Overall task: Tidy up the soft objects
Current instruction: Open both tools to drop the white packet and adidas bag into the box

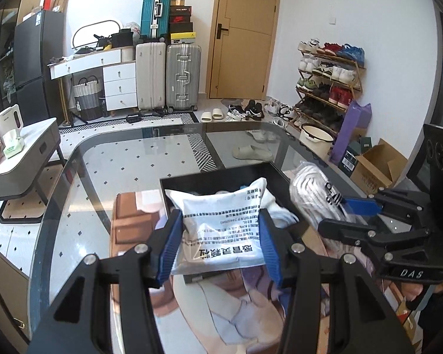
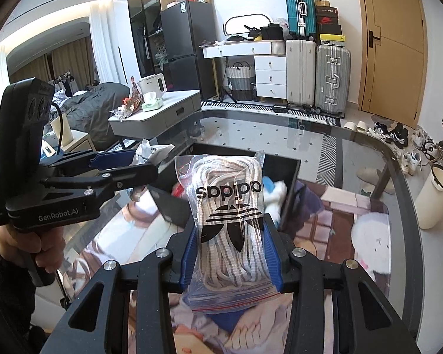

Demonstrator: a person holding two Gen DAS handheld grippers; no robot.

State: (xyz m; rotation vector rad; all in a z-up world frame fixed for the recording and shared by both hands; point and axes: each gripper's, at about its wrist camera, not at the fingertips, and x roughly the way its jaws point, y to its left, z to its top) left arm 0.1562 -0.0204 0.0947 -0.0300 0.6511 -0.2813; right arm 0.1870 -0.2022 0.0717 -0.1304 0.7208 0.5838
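Observation:
My left gripper [image 1: 220, 236] is shut on a white plastic packet with black Chinese print [image 1: 221, 218], held over the near part of a black open box [image 1: 221, 174] on the glass table. My right gripper [image 2: 231, 250] is shut on a clear zip bag of white laces with a black Adidas logo [image 2: 230, 206], held just in front of the same black box [image 2: 292, 183]. That bag also shows in the left wrist view [image 1: 316, 194], right of the box. Soft white and blue items [image 2: 274, 191] lie inside the box.
The glass table [image 1: 103, 177] has a printed mat [image 2: 354, 215] under the box. Beyond stand a grey side table [image 1: 23, 153], white drawers [image 1: 118, 82], suitcases [image 1: 183, 76], a shoe rack [image 1: 327, 82] and a cardboard box [image 1: 378, 162].

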